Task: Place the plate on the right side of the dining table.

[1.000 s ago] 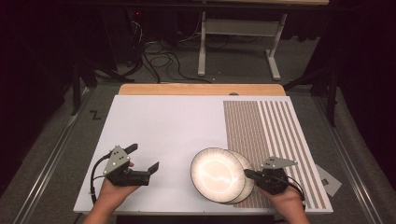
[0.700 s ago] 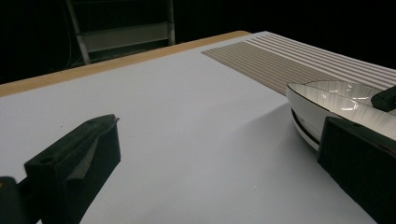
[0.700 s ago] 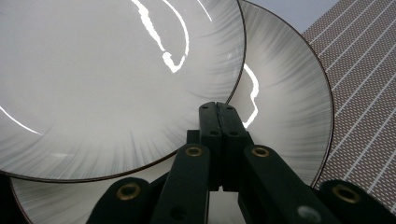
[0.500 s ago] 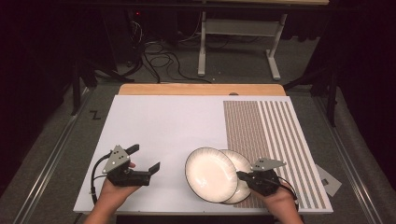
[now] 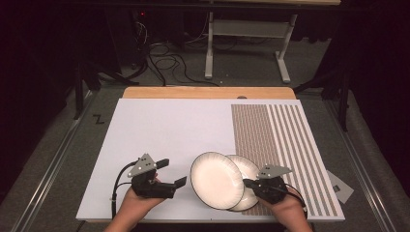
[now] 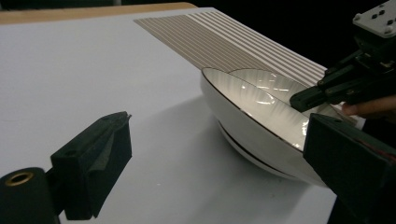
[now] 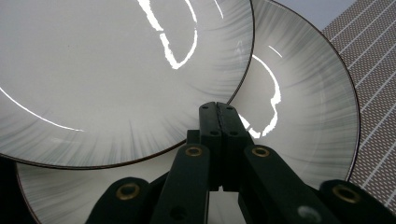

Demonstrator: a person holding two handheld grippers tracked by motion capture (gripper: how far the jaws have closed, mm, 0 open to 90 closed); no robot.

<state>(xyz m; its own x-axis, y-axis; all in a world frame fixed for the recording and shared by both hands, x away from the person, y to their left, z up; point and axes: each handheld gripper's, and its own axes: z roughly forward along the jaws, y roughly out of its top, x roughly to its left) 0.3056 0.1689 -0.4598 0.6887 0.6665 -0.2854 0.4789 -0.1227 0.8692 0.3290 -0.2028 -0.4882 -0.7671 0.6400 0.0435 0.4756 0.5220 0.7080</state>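
Two white plates with dark rims lie overlapped near the front of the white table (image 5: pixel 159 125). The upper plate (image 5: pixel 215 180) (image 6: pixel 252 135) (image 7: pixel 116 70) sits shifted left across the lower plate (image 5: pixel 249 169) (image 7: pixel 303 116). My right gripper (image 5: pixel 247 183) (image 7: pixel 218 109) is shut, its joined jaws lying on the lower plate with the tip at the upper plate's rim. My left gripper (image 5: pixel 171 174) (image 6: pixel 215 133) is open just left of the upper plate. Its jaws have just been closing a little, with nothing between them.
A brown striped mat area (image 5: pixel 275 135) covers the table's right part, reaching under the lower plate's right edge. A wooden strip (image 5: pixel 208 92) borders the far edge. A grey flat piece (image 5: pixel 341 186) lies off the table at right; cables and a stand are on the floor beyond.
The upper plate has slid left, uncovering more of the lower plate. My left gripper has moved right toward the plates. The right gripper has hardly moved.
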